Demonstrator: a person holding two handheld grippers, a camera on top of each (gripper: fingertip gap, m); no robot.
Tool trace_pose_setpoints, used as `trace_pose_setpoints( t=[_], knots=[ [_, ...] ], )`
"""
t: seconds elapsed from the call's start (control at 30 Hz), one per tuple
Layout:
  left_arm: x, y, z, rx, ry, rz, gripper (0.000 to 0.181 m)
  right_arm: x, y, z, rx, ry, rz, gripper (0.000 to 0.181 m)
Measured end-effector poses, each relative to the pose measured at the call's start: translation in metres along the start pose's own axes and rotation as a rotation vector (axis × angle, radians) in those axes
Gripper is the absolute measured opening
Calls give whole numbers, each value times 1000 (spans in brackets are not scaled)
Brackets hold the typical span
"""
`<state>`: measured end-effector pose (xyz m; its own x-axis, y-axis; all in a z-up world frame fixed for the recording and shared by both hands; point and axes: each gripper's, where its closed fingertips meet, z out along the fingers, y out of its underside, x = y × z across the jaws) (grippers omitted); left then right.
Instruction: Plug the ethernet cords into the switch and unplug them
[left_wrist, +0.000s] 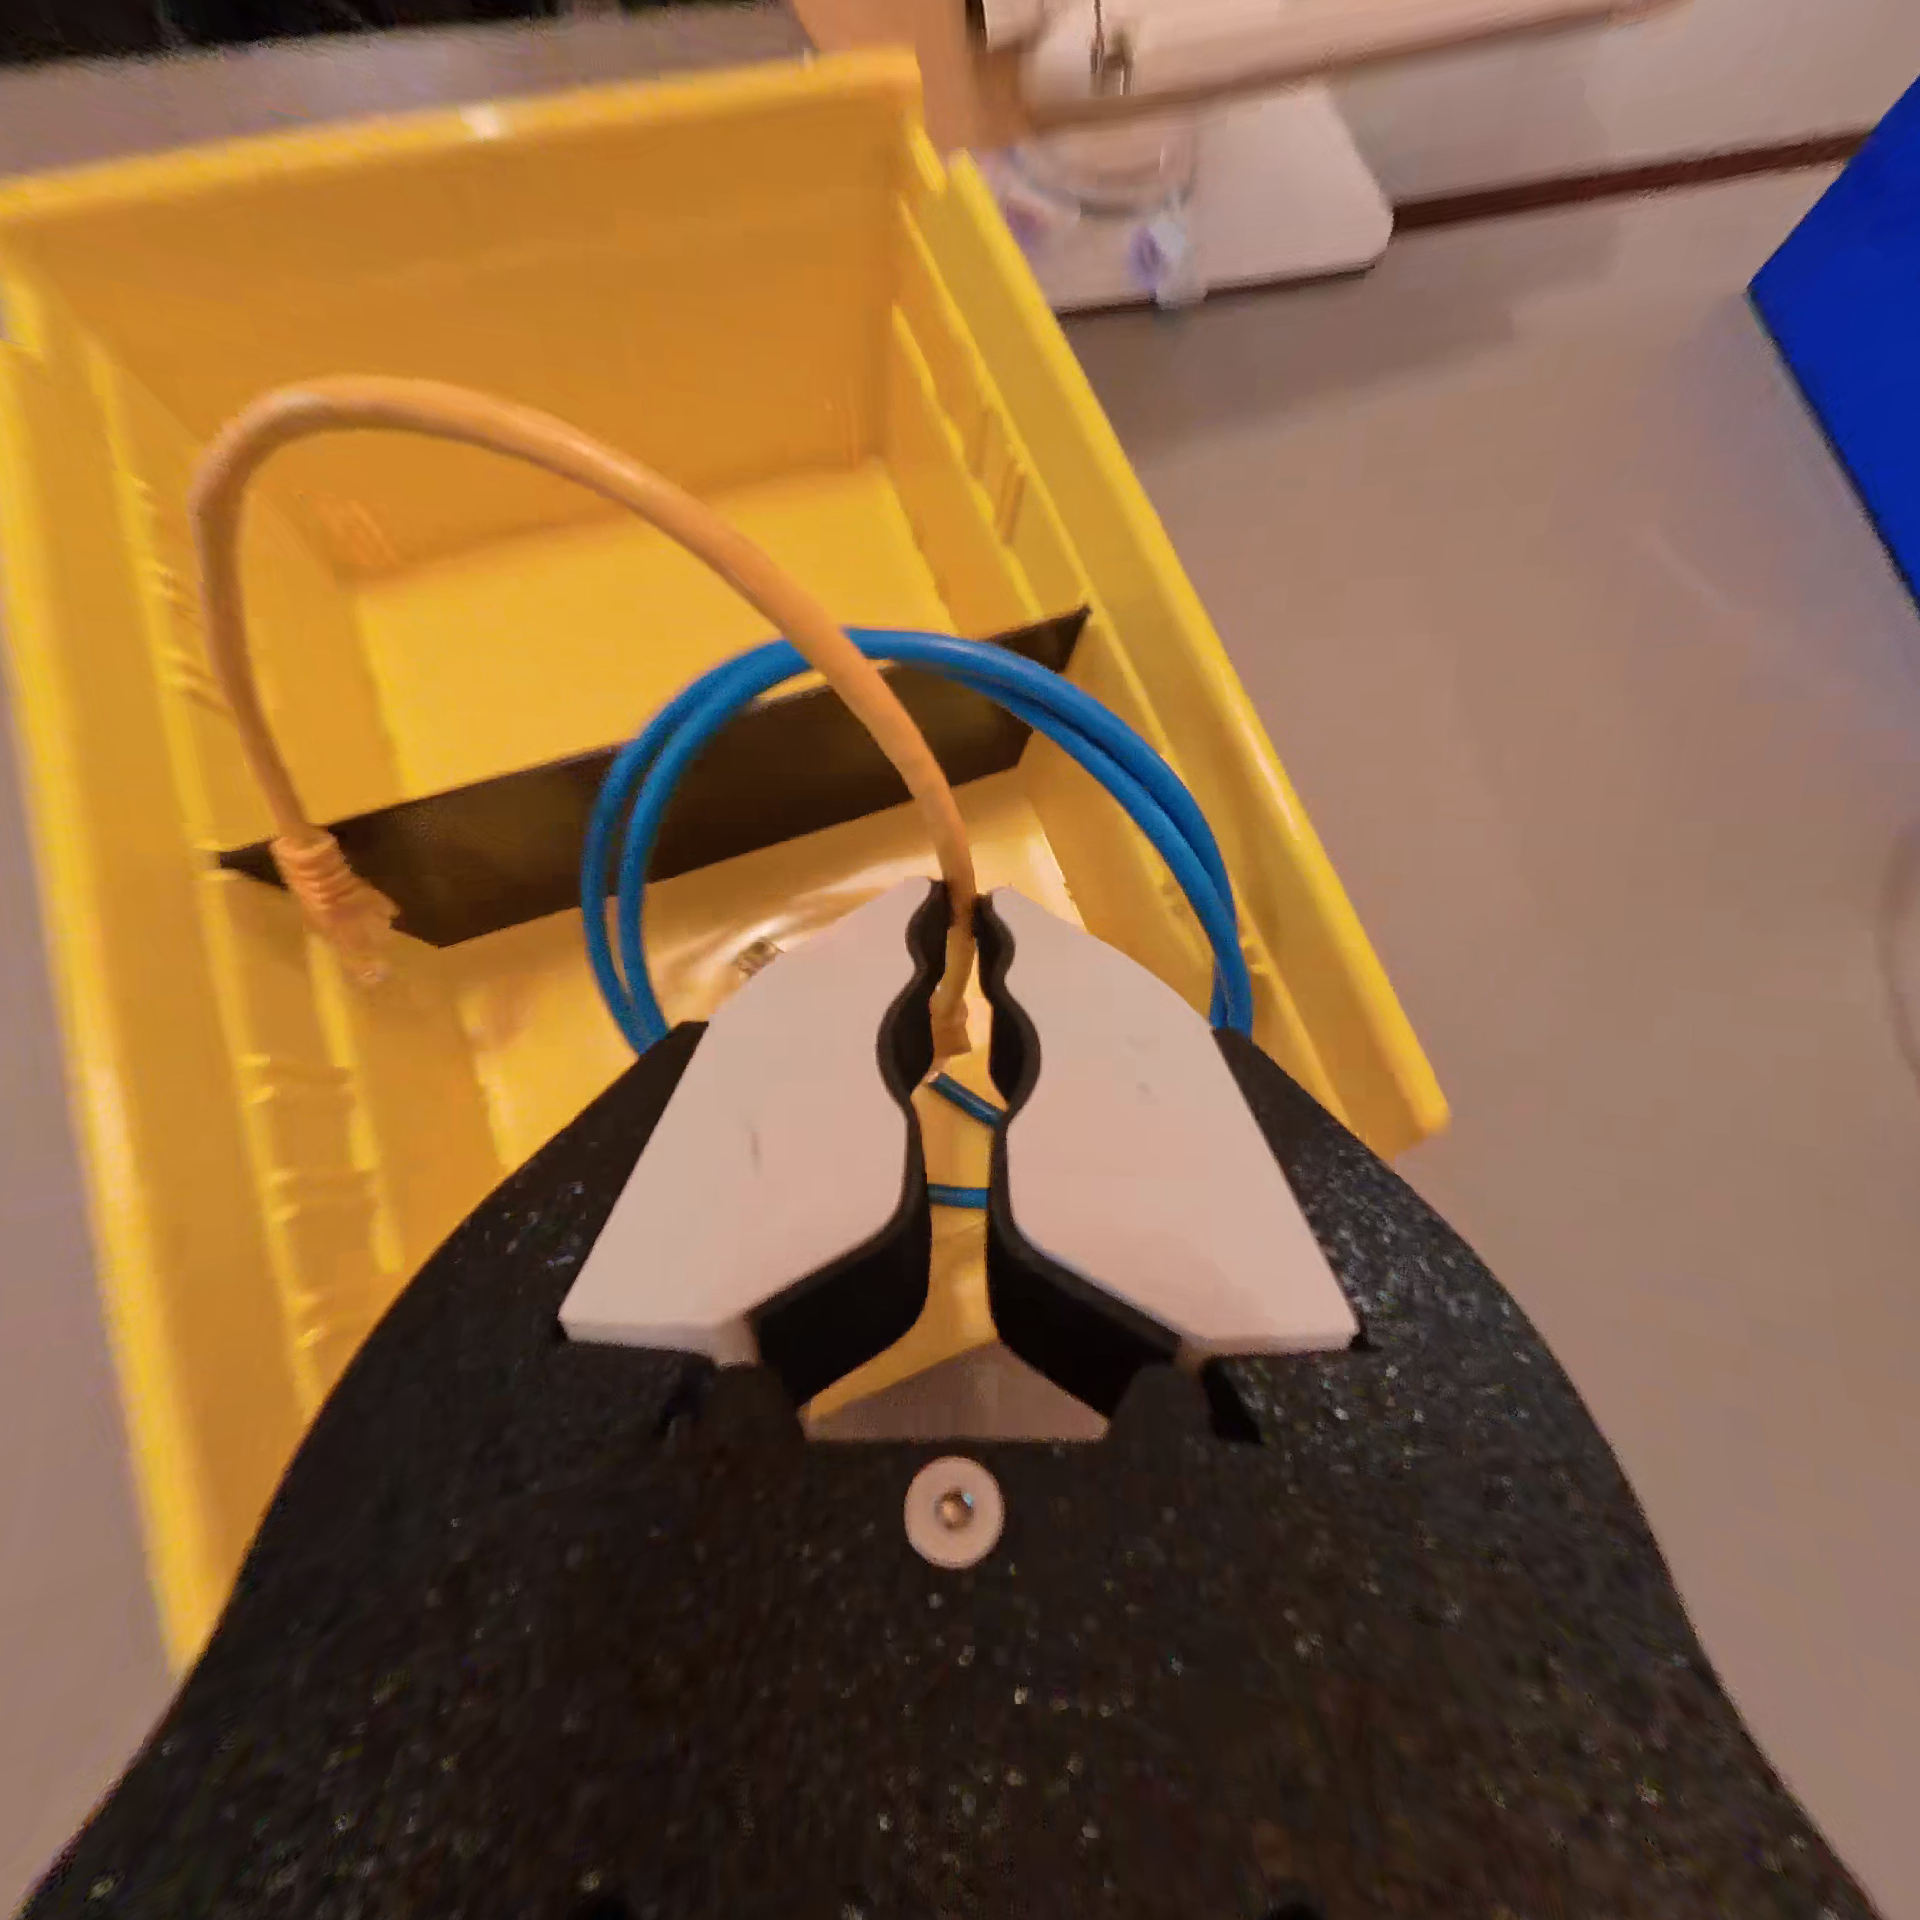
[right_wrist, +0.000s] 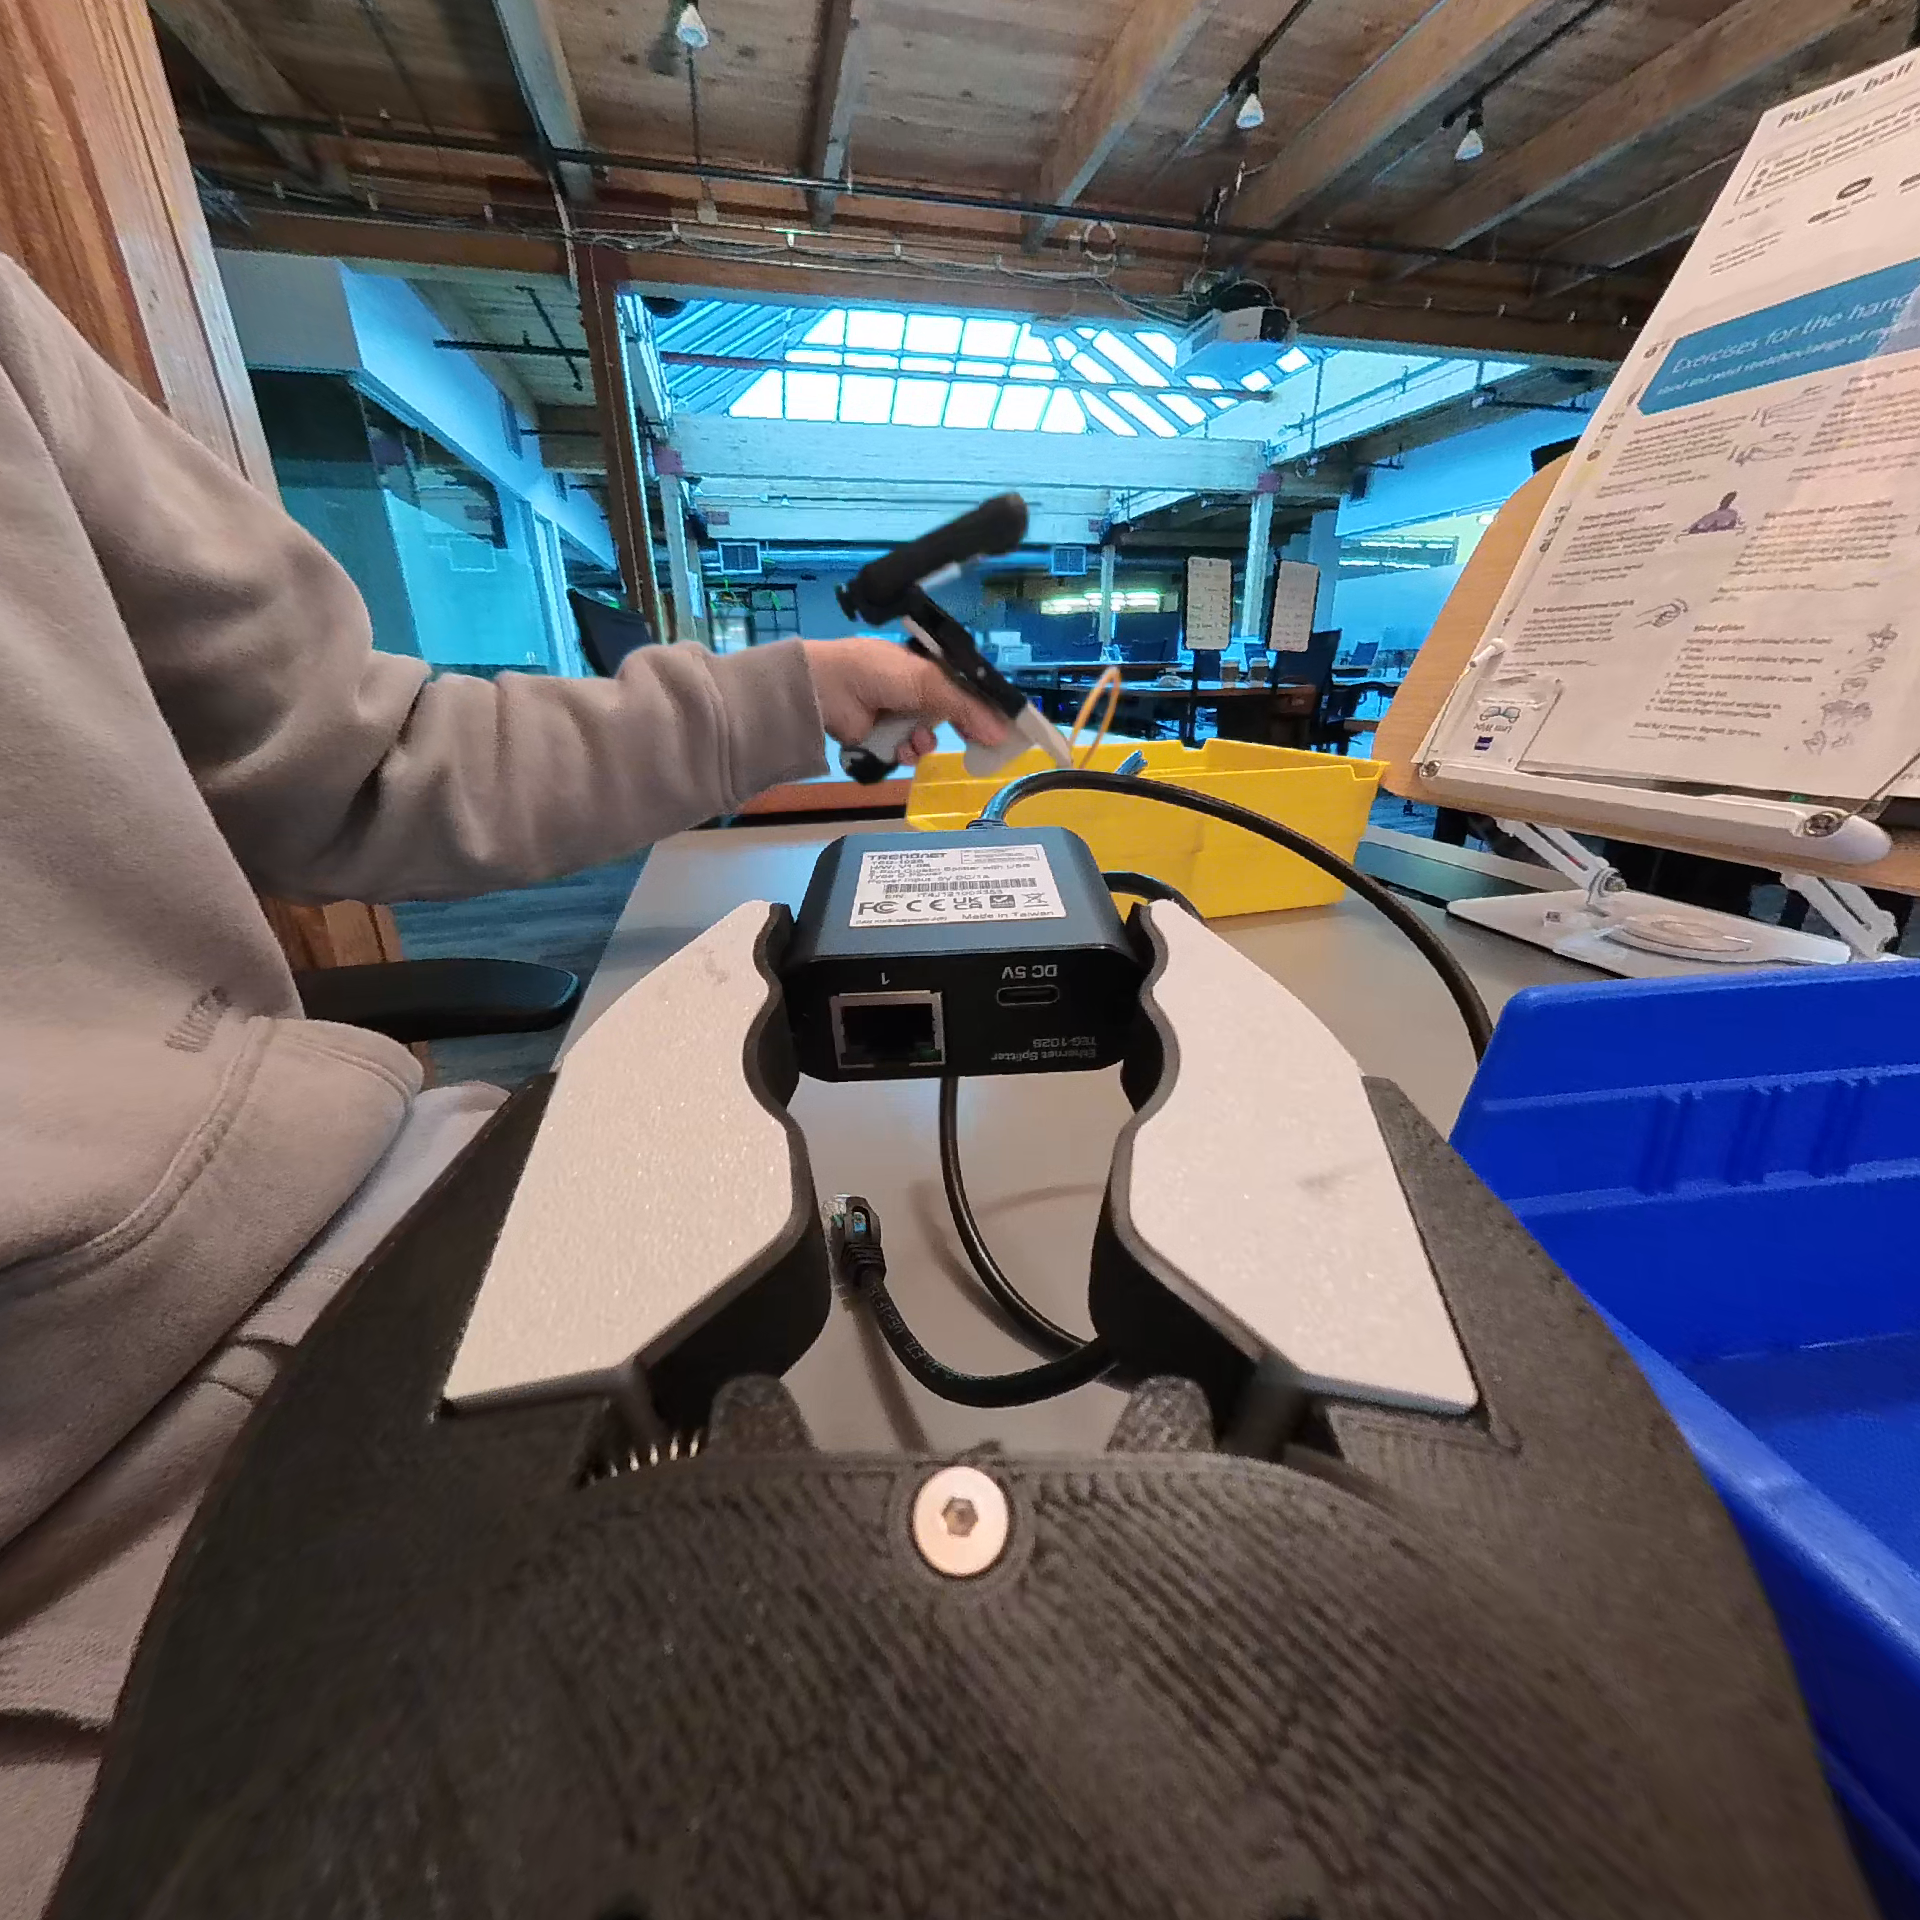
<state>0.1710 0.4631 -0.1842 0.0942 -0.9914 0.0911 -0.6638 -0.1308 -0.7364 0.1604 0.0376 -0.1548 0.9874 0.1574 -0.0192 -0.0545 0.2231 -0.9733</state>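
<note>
Over the yellow bin (left_wrist: 540, 312), my left tongs (left_wrist: 961, 899) pinch the yellow cord (left_wrist: 582, 468) tight, its far plug (left_wrist: 338, 904) dangling by the black divider (left_wrist: 727, 800). My right tongs (right_wrist: 956, 914) clamp the black switch (right_wrist: 956, 971) above the table (right_wrist: 1039, 1143), blue bin (right_wrist: 1714, 1143) crowding right; the blue cord (left_wrist: 1122, 748) runs hidden beneath my fingers.

Warm indoor light and motion blur soften the left wrist view, with glare on the yellow bin (left_wrist: 727, 312) floor. The right wrist view is sharp, daylit by a skylight (right_wrist: 977, 374), its edges bowed.
</note>
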Motion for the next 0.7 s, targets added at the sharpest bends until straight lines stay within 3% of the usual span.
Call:
trace_pose_setpoints(
  t=[0.1, 0.2, 0.33, 0.43, 0.5, 0.57, 0.67, 0.7],
  knots=[
    [19, -27, -42, 141, 124, 13, 4, 1, -1, -1, 10, 0, 6, 61],
    [75, -53, -97, 335, 426, 82, 4, 2, -3, -3, 27, 4, 13, 61],
    [144, -52, -137, 462, 761, 102, 4, 3, -5, -4, 39, 5, 18, 61],
    [189, -35, -143, 543, 955, 114, 4, 2, -3, -3, 28, 5, 9, 61],
    [216, -23, -138, 604, 1075, 26, 4, 1, -3, -3, 27, 5, 3, 61],
    [243, 3, -121, 548, 1178, 16, 4, 1, -4, -3, 28, 5, 4, 61],
    [268, 45, -93, 455, 1137, 284, 4, 1, -4, -4, 36, 6, 2, 61],
    [271, 57, -82, 418, 1065, 420, 4, 1, -5, -4, 41, 7, 3, 61]
  ],
)
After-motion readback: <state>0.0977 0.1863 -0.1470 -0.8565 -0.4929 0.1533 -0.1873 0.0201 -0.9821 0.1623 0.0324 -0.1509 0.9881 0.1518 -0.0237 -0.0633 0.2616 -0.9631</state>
